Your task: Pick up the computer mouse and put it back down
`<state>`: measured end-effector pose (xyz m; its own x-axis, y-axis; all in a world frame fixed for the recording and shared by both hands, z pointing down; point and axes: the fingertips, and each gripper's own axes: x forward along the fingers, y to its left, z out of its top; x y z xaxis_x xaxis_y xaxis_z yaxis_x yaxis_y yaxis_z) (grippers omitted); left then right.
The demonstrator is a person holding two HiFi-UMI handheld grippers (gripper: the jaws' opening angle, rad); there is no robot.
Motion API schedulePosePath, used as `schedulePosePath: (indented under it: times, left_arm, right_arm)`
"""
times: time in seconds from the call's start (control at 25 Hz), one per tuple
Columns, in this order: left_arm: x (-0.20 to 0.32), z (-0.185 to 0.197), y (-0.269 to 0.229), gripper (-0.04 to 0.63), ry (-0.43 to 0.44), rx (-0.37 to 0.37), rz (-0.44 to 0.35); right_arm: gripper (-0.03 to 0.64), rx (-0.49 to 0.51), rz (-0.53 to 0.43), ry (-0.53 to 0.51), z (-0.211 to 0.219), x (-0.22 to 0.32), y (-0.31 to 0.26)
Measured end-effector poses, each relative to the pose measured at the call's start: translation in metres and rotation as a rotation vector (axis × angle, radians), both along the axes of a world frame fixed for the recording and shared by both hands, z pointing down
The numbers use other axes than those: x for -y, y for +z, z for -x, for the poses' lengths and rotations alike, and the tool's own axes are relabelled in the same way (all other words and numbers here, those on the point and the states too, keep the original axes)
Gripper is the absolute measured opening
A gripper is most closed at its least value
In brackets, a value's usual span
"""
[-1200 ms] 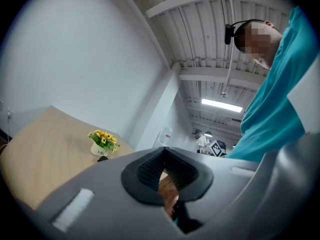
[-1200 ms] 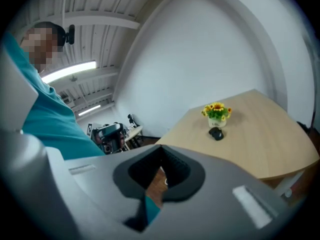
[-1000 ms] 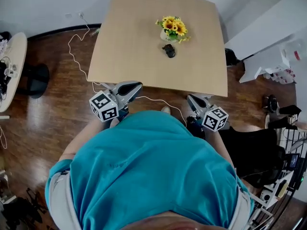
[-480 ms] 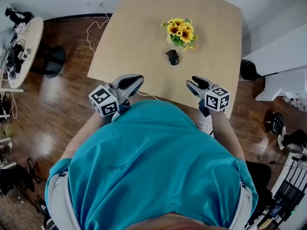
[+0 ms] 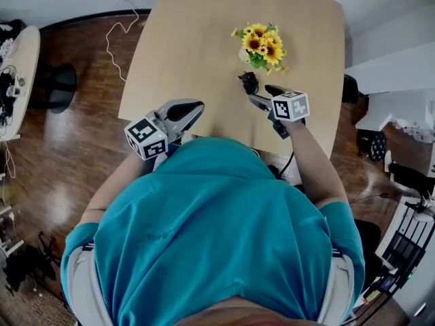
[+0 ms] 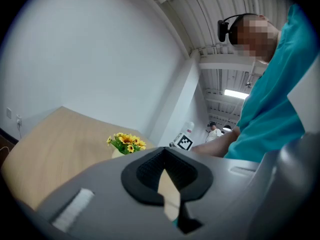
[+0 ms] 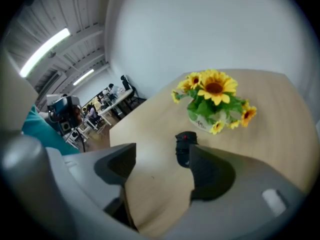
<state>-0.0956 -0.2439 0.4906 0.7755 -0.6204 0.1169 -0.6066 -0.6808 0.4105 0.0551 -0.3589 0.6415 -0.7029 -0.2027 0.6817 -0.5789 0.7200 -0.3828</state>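
Black mouse (image 7: 184, 148) — just beyond the right gripper's (image 7: 161, 159) just-opened, empty jaws, the left gripper's (image 6: 161, 154) pressed together — could be clipped off-centre and knocked into the flower pot (image 7: 202, 120).

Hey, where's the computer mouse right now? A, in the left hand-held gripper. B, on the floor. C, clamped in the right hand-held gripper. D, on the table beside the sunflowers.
D: the computer mouse lies on the table beside the sunflowers, ahead of the right hand-held gripper, whose jaws have just been opening with nothing between them.
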Motion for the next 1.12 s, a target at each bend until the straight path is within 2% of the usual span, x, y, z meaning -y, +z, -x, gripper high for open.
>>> schedulePosePath:
  times: [0.24, 0.68, 0.8, 1.12]
  left_arm:
    - [0.006, 0.029, 0.017, 0.005, -0.009, -0.021, 0.035]
    - [-0.007, 0.074, 0.041, 0.005, -0.151, -0.055, 0.105]
    - [-0.009, 0.082, 0.04, 0.005, -0.166, -0.06, 0.105]
    - [-0.007, 0.081, 0.036, 0.005, -0.157, -0.06, 0.109]
  right_arm:
    - [0.385, -0.254, 0.039, -0.006, 0.014, 0.037, 0.058]
    - [0.396, -0.461, 0.123, 0.066, 0.017, 0.072, 0.125]
    - [0.323, -0.5, 0.098, 0.097, 0.011, 0.076, 0.125]
    - [0.304, -0.467, 0.066, 0.077, 0.012, 0.071, 0.121]
